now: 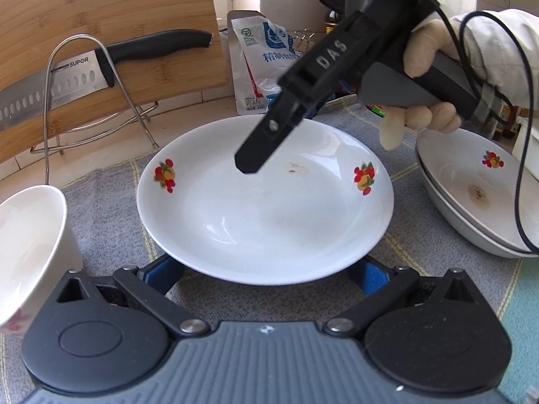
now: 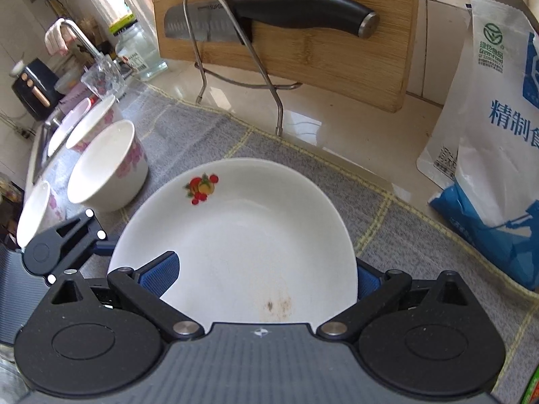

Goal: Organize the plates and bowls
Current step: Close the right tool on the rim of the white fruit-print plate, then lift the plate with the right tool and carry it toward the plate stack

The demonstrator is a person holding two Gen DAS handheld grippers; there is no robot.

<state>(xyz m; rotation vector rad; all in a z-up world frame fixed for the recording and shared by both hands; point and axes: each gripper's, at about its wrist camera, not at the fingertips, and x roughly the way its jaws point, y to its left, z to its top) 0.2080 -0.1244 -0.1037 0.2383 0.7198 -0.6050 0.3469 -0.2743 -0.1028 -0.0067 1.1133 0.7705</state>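
Observation:
A white plate with fruit prints lies on the grey cloth; it also fills the right wrist view. My left gripper is open, its blue pads low on either side of the plate's near rim, under it. My right gripper is open: its left finger lies over the plate's inside, the right one outside and below the rim. In the left wrist view the right gripper reaches down over the plate's far side. Two stacked fruit-print plates sit at the right. White bowls with pink flowers stand at the left.
A bamboo cutting board and a knife rest in a wire rack at the back. A blue and white bag stands at the back right. A sink with a tap lies far left. A bowl is close on my left.

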